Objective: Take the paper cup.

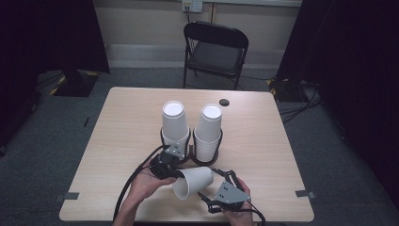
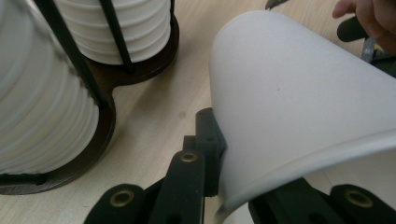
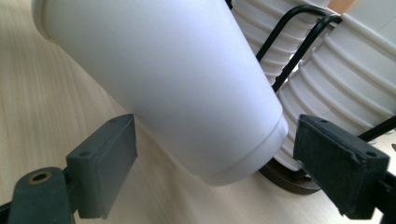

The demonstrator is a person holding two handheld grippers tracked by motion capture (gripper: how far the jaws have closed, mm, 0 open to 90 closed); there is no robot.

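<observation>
The left gripper (image 1: 175, 170) is seen clamped on the rim of a white paper cup (image 1: 194, 181) — held sideways above the table (image 1: 122, 122). From the right gripper (image 1: 207, 187), wide-parted jaws are seen flanking the cup's base — untouched — before the stacked cups (image 3: 327, 70).

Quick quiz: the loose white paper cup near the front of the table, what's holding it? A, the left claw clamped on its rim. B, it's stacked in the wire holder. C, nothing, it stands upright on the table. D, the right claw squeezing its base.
A: the left claw pinches the paper cup at its rim wall, while the right claw stands open around its base.
</observation>
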